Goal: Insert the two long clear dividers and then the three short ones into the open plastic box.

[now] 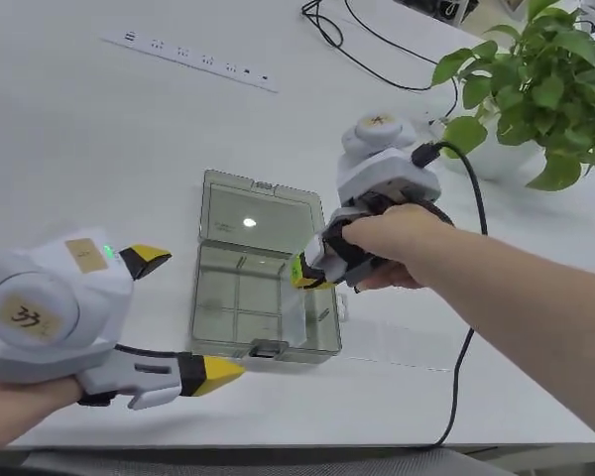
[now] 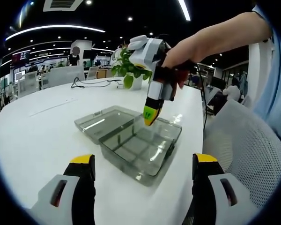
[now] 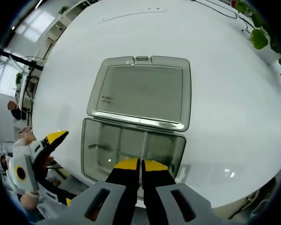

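Note:
The open smoky plastic box (image 1: 204, 297) lies mid-table with its lid (image 1: 258, 216) flat behind it; thin clear dividers stand inside, forming a cross of compartments. My right gripper (image 1: 305, 276) points down over the box's right part, shut on a clear divider (image 1: 315, 312) that reaches into the box. In the right gripper view the shut tips (image 3: 140, 164) hover above the box (image 3: 86, 140), with a thin clear edge running from them. The left gripper (image 1: 183, 317) is open and holds nothing, near the box's front left. The left gripper view (image 2: 143, 161) faces the box (image 2: 140, 150).
A faint clear sheet (image 1: 402, 342) lies on the white table right of the box. A power strip (image 1: 193, 55), black cables (image 1: 377, 45) and a potted plant (image 1: 545, 69) are at the back. A black cable (image 1: 466, 337) trails from the right gripper. The table's front edge is close.

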{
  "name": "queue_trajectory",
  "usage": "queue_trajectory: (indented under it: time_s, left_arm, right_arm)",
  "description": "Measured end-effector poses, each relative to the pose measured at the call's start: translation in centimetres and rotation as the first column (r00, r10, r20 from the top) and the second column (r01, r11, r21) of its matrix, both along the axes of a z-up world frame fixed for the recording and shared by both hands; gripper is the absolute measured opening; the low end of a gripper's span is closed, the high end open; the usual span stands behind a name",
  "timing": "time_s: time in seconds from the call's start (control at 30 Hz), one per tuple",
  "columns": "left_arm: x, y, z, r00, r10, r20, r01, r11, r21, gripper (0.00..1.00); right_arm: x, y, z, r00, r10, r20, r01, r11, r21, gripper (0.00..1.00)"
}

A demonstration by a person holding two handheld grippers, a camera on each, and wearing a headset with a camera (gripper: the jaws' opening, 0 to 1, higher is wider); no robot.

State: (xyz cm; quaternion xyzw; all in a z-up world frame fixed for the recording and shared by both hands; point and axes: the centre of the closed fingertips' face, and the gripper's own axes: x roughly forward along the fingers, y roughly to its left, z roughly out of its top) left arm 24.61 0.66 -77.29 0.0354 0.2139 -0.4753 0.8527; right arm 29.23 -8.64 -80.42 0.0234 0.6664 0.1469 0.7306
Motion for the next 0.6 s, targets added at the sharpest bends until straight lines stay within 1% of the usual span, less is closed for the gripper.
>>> queue_trajectory:
  time_s: [0.23,0.3,0.4,0.6]
  left_arm:
    - [-0.05,0.28,-0.27,1.000,0.005,-0.006,-0.005,1.000,0.007,0.86]
    - [-0.05,0.38,-0.30,1.000,0.007,-0.009,-0.007,1.000,0.007,0.86]
    - [-0.03,0.52,-0.38,1.000,0.008,-0.012,-0.008,1.000,0.009,0.86]
    - [-0.02,0.48,-0.36,1.000,0.006,-0.012,-0.006,1.000,0.015,0.86]
  right_arm:
    - [-0.49,0.02,-0.51,1.000,0.024,0.008,-0.024,1.000,-0.019,0.02]
    - [-0.72,0.15,-0.58,0.999,0.035,0.013,-0.035,0.999,-0.032,0.02]
    - [-0.28,0.06,-0.70,0.998,0.054,0.014,-0.053,0.998,-0.037,0.03]
    - [-0.34,0.19,-0.64,0.999,0.044,0.022,-0.044,0.999,-0.019,0.03]
